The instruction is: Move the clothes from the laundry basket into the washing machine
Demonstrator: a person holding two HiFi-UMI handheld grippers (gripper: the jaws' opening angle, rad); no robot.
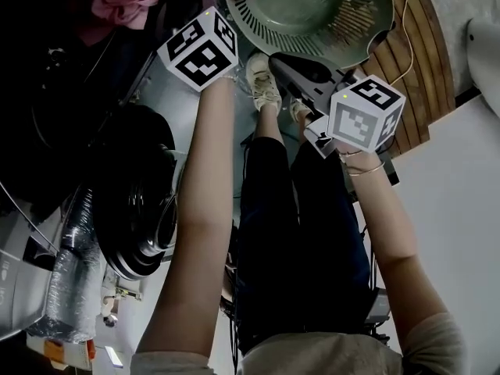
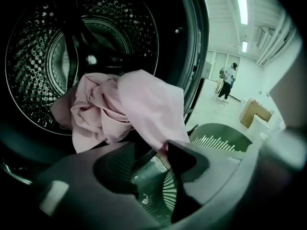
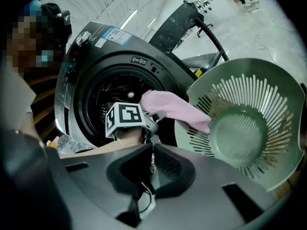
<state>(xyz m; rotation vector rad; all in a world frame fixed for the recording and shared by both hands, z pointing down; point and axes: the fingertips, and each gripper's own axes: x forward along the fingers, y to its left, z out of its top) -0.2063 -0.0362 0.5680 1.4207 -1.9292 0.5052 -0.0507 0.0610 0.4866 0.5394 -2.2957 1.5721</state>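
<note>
Dark grey front-loading washing machine: door open, with its steel drum straight ahead of the left tongs and ahead-left of the right tongs.
Pale green slotted plastic laundry basket: tipped on its side, just right of the right tongs; the inside that shows is bare.
Crumpled pink cloth garment: draped across the drum's mouth just beyond the left tongs' tips, one edge at their right jaw.
Left tongs: spread, pinching nothing.
Right tongs: pressed together, empty.
Progress: apparently near the end. The basket looks emptied, and the garment likely still needs pushing fully inside.
</note>
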